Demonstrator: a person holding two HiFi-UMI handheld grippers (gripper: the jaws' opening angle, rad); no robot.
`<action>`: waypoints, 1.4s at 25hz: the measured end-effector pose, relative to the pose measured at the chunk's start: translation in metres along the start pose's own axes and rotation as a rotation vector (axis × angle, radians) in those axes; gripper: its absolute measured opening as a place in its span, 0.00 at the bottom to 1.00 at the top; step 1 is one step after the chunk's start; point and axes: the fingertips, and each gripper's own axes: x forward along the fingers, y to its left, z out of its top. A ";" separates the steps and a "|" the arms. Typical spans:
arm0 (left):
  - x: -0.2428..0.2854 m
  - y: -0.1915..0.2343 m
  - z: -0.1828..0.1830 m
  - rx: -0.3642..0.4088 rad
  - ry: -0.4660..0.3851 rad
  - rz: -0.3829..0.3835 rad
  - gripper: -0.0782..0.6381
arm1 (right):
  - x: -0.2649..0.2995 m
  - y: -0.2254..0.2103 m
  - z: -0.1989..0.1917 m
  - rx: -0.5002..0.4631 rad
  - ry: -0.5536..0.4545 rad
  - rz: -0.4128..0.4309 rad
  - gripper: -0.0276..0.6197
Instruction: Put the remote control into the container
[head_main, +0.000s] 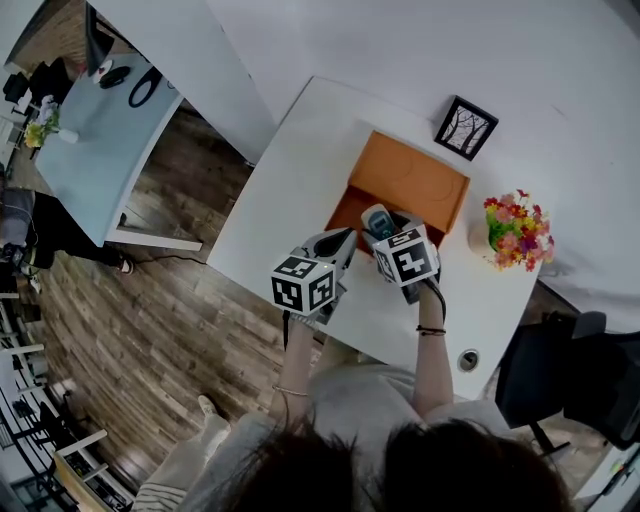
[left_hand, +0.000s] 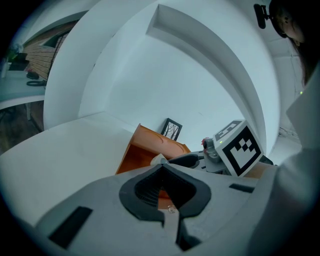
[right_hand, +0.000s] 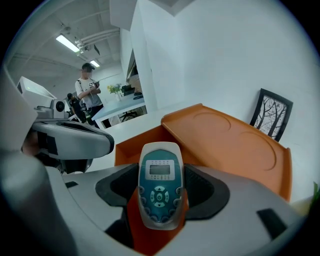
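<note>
A grey-white remote control (right_hand: 160, 172) with a teal face and small screen is clamped between the pads of my right gripper (right_hand: 160, 189). It points forward over the open orange container (right_hand: 125, 150), whose lid (right_hand: 225, 140) leans back behind it. In the head view the remote (head_main: 377, 220) sits over the near edge of the container (head_main: 405, 180), with the right gripper (head_main: 385, 232) just behind it. My left gripper (head_main: 343, 240) hovers beside it at the container's near left corner. Its jaws (left_hand: 160, 167) meet at the tips with nothing between them.
The container stands on a white table (head_main: 290, 190). A framed tree picture (head_main: 466, 127) leans at the back, and a pot of flowers (head_main: 518, 230) stands at the right. A black chair (head_main: 560, 370) is at the near right. A person (right_hand: 89, 92) stands far off.
</note>
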 end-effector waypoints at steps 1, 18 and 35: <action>0.001 0.001 0.000 -0.002 0.001 -0.001 0.11 | 0.002 0.000 -0.001 0.000 0.007 0.003 0.48; 0.000 0.005 -0.009 -0.035 0.016 -0.005 0.11 | 0.029 -0.005 -0.021 -0.003 0.158 -0.024 0.48; -0.003 0.005 -0.009 -0.042 0.009 -0.004 0.11 | 0.029 -0.002 -0.022 -0.060 0.202 -0.035 0.48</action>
